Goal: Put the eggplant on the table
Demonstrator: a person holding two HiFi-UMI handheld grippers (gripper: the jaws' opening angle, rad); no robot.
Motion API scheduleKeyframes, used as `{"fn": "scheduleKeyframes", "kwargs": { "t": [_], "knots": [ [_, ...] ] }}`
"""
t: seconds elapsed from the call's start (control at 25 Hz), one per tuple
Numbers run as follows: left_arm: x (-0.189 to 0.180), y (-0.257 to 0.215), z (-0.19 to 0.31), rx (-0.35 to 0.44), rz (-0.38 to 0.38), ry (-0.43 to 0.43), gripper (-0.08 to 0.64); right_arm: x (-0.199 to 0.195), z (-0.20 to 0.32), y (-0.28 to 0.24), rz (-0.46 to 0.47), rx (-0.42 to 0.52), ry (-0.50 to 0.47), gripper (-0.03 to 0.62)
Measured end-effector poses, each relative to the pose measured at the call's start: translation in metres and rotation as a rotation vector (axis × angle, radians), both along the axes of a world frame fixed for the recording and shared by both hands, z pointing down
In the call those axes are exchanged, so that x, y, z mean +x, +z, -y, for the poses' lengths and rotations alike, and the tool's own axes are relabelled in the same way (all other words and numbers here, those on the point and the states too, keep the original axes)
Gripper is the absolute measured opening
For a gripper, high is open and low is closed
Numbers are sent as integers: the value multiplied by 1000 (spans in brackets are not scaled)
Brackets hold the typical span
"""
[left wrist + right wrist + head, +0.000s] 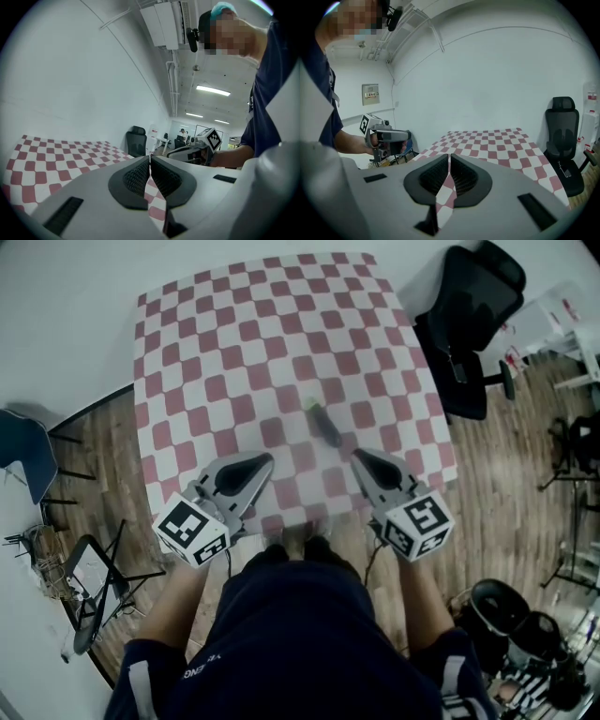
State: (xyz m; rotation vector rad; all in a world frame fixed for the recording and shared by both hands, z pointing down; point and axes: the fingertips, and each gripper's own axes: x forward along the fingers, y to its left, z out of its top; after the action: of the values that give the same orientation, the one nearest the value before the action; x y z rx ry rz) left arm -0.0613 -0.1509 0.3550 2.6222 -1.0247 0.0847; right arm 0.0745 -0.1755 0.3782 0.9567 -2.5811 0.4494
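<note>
The small dark purple eggplant with a green stem (325, 426) lies motion-blurred on the red-and-white checked bench (234, 334), in its near half and midway between the side edges. The left hand-held gripper (265, 462) and the right hand-held gripper (359, 457) hang above the near edge and partly hide it. Each has its jaws pressed together with nothing between them.

head view: steep dn; gripper views: low, lvl; shared: table (281, 334)

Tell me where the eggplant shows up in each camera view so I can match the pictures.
Head view: the eggplant lies on the checked table, just right of the picture's middle, toward the table's near edge.
Left gripper view: not in it.
Right gripper view: not in it.
Shared landmark: the black office chair, upper right in the head view, centre in the left gripper view, far right in the right gripper view.
</note>
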Motion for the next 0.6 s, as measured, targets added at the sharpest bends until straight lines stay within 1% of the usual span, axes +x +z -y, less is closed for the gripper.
{"fn": "scheduleKeyframes", "kwargs": {
  "t": [0.32,0.6],
  "knots": [
    [2,-20,-5,37,-13,18,32,-12,-18,-31,34,50,-4,20],
    [8,-24,-4,44,-16,31,32,-14,-20,-37,44,60,2,17]
  ]
}}
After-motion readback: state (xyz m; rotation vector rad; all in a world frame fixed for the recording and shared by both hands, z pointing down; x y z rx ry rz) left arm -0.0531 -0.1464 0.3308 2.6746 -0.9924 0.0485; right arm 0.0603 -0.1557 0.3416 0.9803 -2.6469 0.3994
